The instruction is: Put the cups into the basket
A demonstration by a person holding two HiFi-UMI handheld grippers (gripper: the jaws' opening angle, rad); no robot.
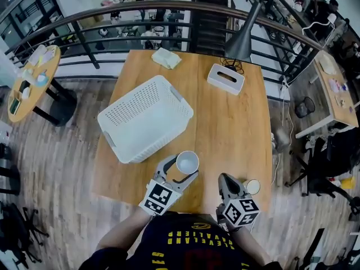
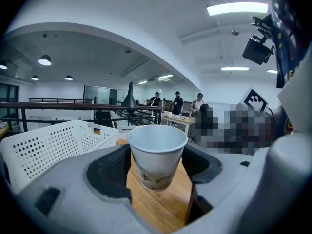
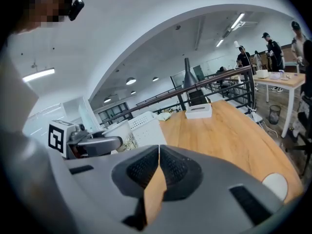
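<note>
The white basket sits on the wooden table, ahead of the left gripper's fingers and off to their left, near them but apart. Those fingers are clamped on the sides of a white paper cup, which stands upright between them with its mouth up. Further right, the right gripper has its fingers pressed together with nothing between them. A second cup stands on the table just beside those fingers, on their right.
</note>
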